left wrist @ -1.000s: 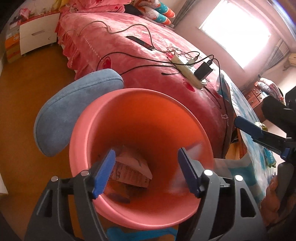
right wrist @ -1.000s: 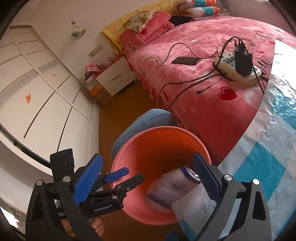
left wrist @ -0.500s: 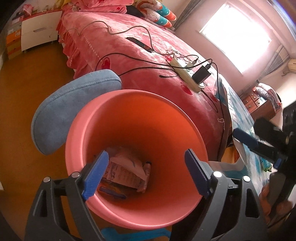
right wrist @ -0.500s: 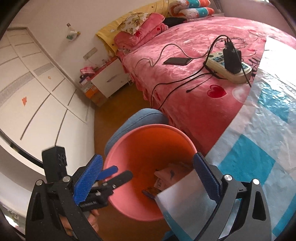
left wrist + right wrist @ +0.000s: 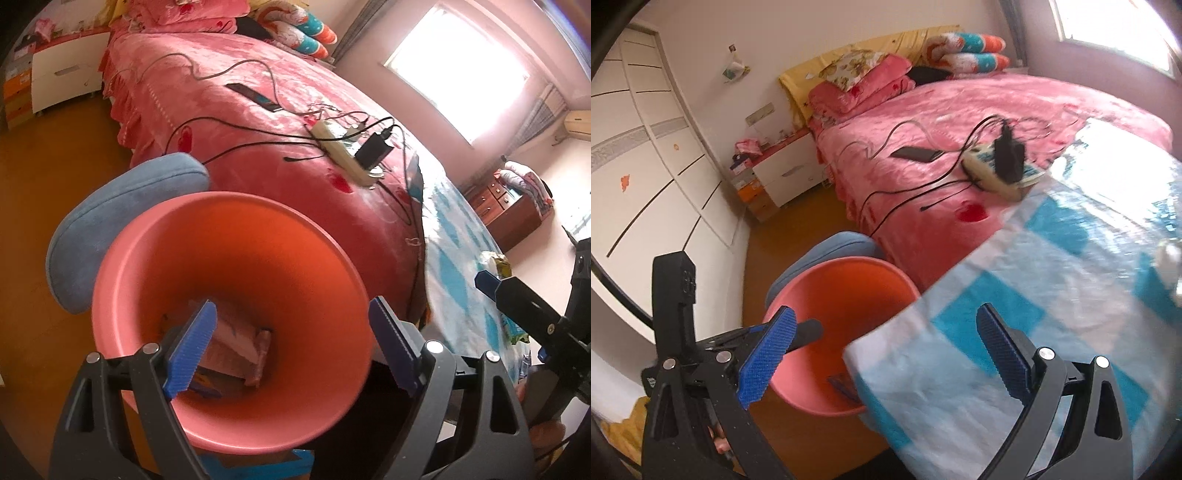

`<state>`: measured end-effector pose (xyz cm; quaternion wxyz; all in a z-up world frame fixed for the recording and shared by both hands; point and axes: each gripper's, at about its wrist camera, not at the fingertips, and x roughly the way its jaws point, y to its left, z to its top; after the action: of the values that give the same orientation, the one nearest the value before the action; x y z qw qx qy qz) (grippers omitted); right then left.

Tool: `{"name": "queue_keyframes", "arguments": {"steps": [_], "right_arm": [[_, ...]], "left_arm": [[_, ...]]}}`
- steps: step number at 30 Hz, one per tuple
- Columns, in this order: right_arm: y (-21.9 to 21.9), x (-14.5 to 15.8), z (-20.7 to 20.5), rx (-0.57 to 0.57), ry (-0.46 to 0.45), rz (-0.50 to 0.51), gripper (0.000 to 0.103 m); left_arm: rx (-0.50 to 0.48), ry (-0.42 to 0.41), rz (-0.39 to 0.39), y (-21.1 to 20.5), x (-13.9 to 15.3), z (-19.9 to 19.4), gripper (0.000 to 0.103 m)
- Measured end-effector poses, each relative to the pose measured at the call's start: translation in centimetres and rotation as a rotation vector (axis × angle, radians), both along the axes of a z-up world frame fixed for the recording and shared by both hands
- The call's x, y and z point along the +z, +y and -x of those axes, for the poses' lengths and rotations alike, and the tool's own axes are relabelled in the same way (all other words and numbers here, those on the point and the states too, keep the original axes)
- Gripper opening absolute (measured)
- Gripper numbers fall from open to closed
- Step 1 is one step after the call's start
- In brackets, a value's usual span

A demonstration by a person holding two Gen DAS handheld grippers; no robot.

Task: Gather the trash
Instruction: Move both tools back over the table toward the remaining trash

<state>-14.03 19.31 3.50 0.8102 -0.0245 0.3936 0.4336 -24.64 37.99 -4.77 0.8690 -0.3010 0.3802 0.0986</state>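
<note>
A pink bin (image 5: 236, 258) fills the left wrist view, with wrappers and packets (image 5: 240, 347) lying at its bottom. My left gripper (image 5: 291, 347) is open and empty, its jaws just above the near rim. In the right wrist view the bin (image 5: 846, 295) stands on the floor beside a table with a blue-and-white cloth (image 5: 1052, 295). My right gripper (image 5: 882, 354) is open and empty above the cloth's corner. A green wrapper (image 5: 498, 264) lies on the cloth, and a white scrap (image 5: 1169, 258) lies at the right edge.
A blue stool cushion (image 5: 122, 218) sits behind the bin. The pink bed (image 5: 979, 122) carries a power strip (image 5: 1001, 170), a phone (image 5: 916, 153) and cables. A white nightstand (image 5: 786, 177) and wardrobe stand at the left. The right gripper shows at the right of the left wrist view (image 5: 517, 295).
A second ago an item was dropping from between my right gripper's jaws into the bin. It now lies inside, and the right gripper has swung right over the cloth.
</note>
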Motion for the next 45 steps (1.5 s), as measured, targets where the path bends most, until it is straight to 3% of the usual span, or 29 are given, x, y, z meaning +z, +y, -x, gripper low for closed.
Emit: {"name": "queue_keyframes", "arguments": {"steps": [21,38,45], "right_arm": [[-9.2,3.0,0.8,-0.115,-0.158,-0.051,0.097],[-16.1,4.3,0.3,-0.212,-0.230,-0.087,0.097],[-20.2,4.6,-1.3,-0.304,-0.207,-0.111,0.097]], "left_arm": [[-0.136,-0.052,-0.120,-8.2,5.4,-3.1,0.085],[-0.256,-0.027,-0.177,-15.8,6.2,-5.3,0.085],[-0.312,-0.017,-0.191,-19.0,6.4,-6.8,0.085]]}}
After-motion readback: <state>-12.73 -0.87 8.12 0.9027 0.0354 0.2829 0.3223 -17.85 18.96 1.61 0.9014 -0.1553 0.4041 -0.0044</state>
